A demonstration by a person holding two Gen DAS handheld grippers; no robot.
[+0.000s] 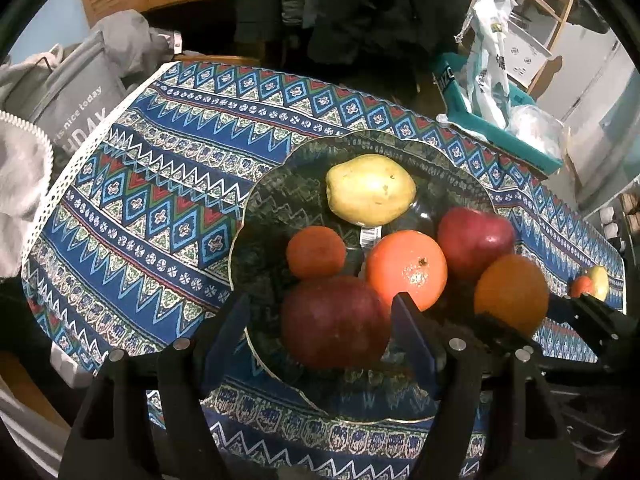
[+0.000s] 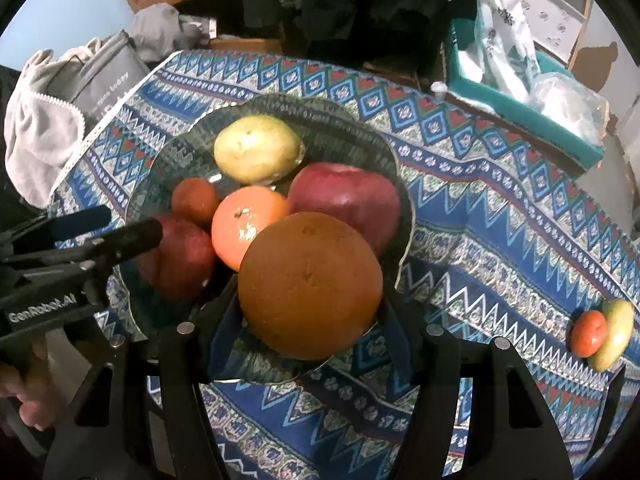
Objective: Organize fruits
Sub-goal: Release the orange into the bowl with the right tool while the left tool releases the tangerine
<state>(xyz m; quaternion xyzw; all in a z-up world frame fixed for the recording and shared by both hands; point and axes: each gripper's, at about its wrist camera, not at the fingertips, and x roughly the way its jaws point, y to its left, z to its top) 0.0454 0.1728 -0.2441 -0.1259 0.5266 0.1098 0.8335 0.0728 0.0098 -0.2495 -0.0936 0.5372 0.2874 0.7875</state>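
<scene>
A dark glass plate (image 1: 256, 204) on the patterned tablecloth holds a yellow pear (image 1: 370, 190), a small tangerine (image 1: 316, 252), a bright orange (image 1: 406, 268) and two red apples. My left gripper (image 1: 320, 304) stands open around the nearer red apple (image 1: 336, 320), which rests on the plate; its left pad is clear of the apple. My right gripper (image 2: 309, 292) is shut on a big dull orange (image 2: 310, 284) over the plate's (image 2: 168, 160) near right rim. A small tangerine (image 2: 588, 334) and a yellow-green fruit (image 2: 618, 332) lie together on the cloth far to the right.
A teal box (image 1: 500, 140) stuffed with plastic bags stands at the back right. A grey bag (image 1: 80, 92) and grey clothing hang off the table's left, lace-trimmed edge. A person's hand (image 2: 24, 400) holds the left gripper (image 2: 132, 222) at the plate's left side.
</scene>
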